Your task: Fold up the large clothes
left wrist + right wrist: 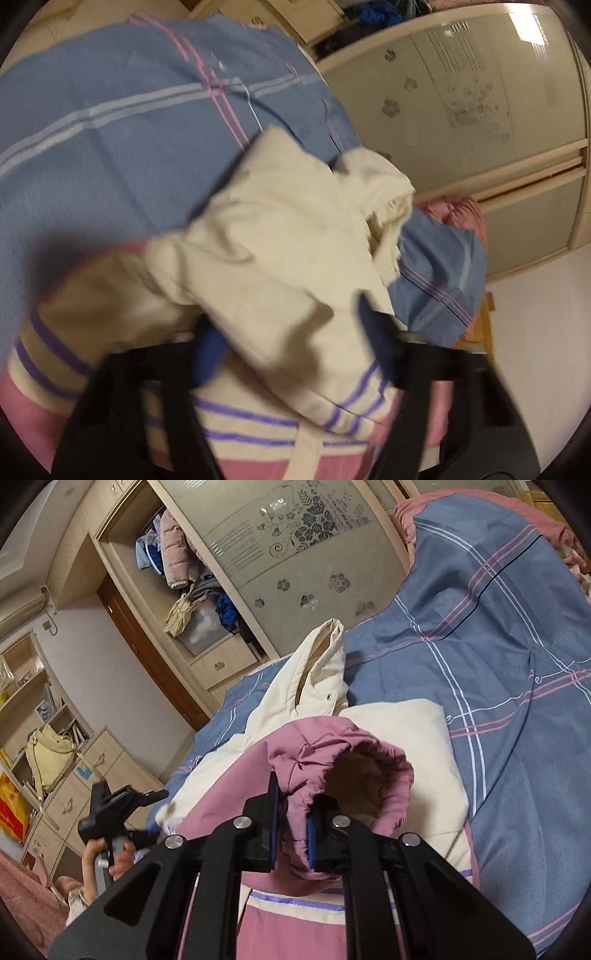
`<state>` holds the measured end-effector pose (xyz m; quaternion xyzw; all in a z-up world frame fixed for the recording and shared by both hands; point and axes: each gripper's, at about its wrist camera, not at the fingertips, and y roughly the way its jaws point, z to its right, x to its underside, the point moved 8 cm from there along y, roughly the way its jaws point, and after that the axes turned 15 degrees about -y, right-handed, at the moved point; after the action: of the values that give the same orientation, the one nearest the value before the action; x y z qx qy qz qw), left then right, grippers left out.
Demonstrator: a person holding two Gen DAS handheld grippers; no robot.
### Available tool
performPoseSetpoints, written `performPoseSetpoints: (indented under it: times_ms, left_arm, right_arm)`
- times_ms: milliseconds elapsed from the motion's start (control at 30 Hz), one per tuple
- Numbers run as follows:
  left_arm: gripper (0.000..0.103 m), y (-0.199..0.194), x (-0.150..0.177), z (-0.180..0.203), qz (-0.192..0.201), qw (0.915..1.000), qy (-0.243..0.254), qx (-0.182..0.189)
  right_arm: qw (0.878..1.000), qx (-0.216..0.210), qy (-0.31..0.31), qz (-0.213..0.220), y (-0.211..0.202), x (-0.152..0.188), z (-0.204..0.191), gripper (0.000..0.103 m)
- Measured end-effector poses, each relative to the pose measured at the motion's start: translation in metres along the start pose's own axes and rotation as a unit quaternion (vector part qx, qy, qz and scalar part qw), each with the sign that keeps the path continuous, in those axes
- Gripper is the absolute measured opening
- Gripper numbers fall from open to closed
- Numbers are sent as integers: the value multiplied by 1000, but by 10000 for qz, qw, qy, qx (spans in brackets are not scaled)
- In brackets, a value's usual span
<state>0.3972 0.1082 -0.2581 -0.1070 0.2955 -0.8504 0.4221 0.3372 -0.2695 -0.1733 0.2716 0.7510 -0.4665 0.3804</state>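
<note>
A cream and pink padded jacket (399,738) with purple stripes lies on the blue plaid bed cover (517,657). In the right wrist view my right gripper (291,827) is shut on the jacket's pink sleeve cuff (332,746); the cream hood (317,672) lies beyond it. My left gripper (147,830) shows at the left, held in a hand, at the jacket's edge. In the blurred left wrist view the left gripper (295,350) has cream jacket fabric (277,240) lying between its wide-apart fingers (207,354); whether it grips is unclear.
A wardrobe with frosted floral sliding doors (295,554) stands past the bed, its open section full of hanging clothes (173,550). Drawers and shelves with a yellow bag (48,757) line the left wall. A pink blanket (458,210) lies at the bed's far end.
</note>
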Motion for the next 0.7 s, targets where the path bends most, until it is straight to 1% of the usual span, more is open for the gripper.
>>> performPoseSetpoints:
  times_ms: [33, 67, 100, 167, 200, 233, 300, 367, 433, 533, 600, 633, 667, 700]
  left_arm:
    - [23, -5, -9, 1, 185, 9998, 50, 5]
    - [22, -11, -15, 3, 333, 9993, 78, 172]
    - [18, -23, -22, 2, 566, 9979, 85, 292]
    - [17, -49, -38, -7, 987, 9942, 29, 426]
    - [16, -59, -43, -14, 1135, 9924, -53, 475]
    - [15, -65, -47, -22, 1203, 9915, -151, 468]
    - [15, -65, -50, -46, 1178, 9914, -413, 390]
    - [15, -60, -51, -63, 1123, 9920, -532, 245]
    - [17, -53, -48, -75, 1083, 9926, -534, 112]
    - [18, -53, -44, -76, 1075, 9937, -327, 10]
    - [20, -50, -39, -68, 1014, 9946, -190, -89]
    - [30, -51, -35, -64, 954, 9953, -115, -143]
    - [38, -55, -29, -58, 966, 9950, -15, -257]
    - [57, -64, -24, -52, 1060, 9937, 103, -335]
  right_arm:
    - [10000, 50, -54, -50, 4, 1, -1, 12]
    - [9999, 38, -79, -101, 7, 4, -3, 12]
    - [9998, -32, -76, -153, 14, 5, -6, 12]
    - [9993, -259, -49, -266, 33, 8, -17, 12]
    - [9989, -305, -82, -358, 43, 11, -25, 12]
    - [9981, -330, -150, -490, 55, 15, -35, 12]
    - [9958, -447, -290, -738, 72, 25, -54, 12]
    - [9924, -397, -388, -1098, 87, 40, -62, 12]
    - [9877, -98, -382, -1512, 92, 57, -54, 12]
    - [9833, -82, -49, -1819, 78, 87, -32, 13]
    - [9806, -97, 161, -1953, 65, 107, -18, 20]
    - [9798, -115, 166, -1988, 61, 113, -17, 22]
    - [9795, -78, 76, -2013, 53, 118, -16, 37]
    - [9801, 42, 13, -1985, 43, 119, -13, 61]
